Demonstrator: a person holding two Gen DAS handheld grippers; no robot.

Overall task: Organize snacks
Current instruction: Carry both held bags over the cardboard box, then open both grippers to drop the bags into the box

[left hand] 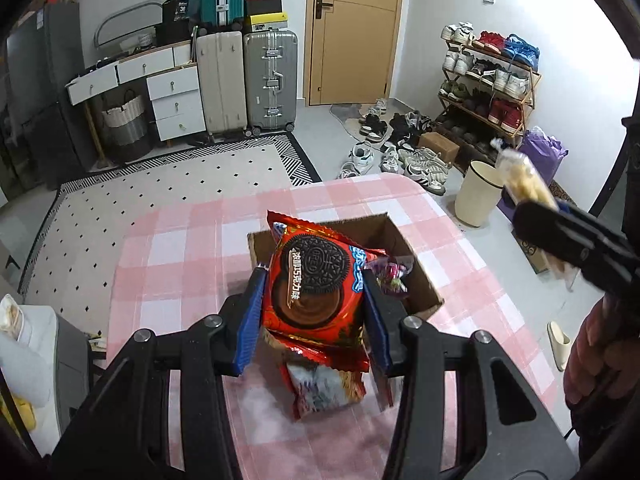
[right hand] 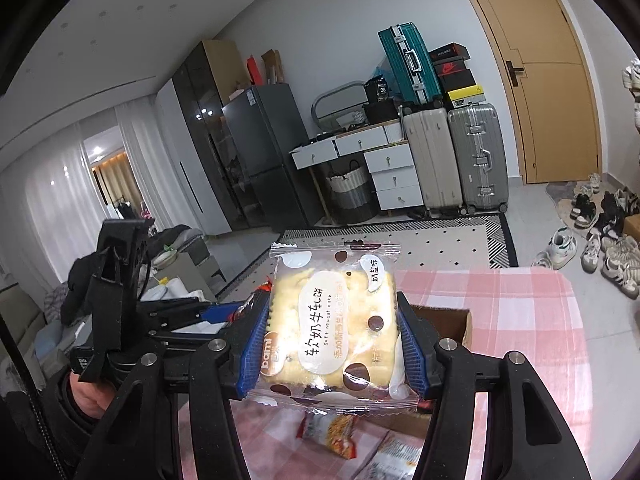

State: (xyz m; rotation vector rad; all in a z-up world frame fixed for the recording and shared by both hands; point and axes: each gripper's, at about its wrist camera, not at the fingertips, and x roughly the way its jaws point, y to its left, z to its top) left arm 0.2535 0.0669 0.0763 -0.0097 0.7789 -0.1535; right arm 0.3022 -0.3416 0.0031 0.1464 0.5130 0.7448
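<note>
— Blue pads [left hand: 253, 322] of our left claw [left hand: 316, 312] sit closest to the lens, clamped on a red cookie packet [left hand: 316, 288] that we hold upright over the near edge of the cardboard box [left hand: 404, 240].

— And the box stands on our worktop [left hand: 180, 248] with the pink checked cloth. From the left wrist we see inside it: a small purple-pink wrapped snack [left hand: 390, 276] lies against the right wall. Below the cookie packet, another red and white snack bag [left hand: 326, 388] rests on the cloth, just before the box.

— The right wrist shows none of the box's inside. There our right claw [right hand: 334, 344] is shut tight on a clear biscuit packet [right hand: 334, 320], pale yellow with brown dots, held high above the worktop. Only a corner of the box [right hand: 452, 320] peeks out behind it.

— It does give us what the left view lacks: two more snack packs on the cloth under the biscuit, an orange one [right hand: 330, 432] and a pale one [right hand: 394, 458] beside it, the latter blurred.

— The left view catches our right claw from the side, up at the right edge and well apart from the box, its biscuit packet sticking out past the fingertips.

— And the right view catches our left claw at the left, with the hand [right hand: 86, 394] gripping its handle.
</note>
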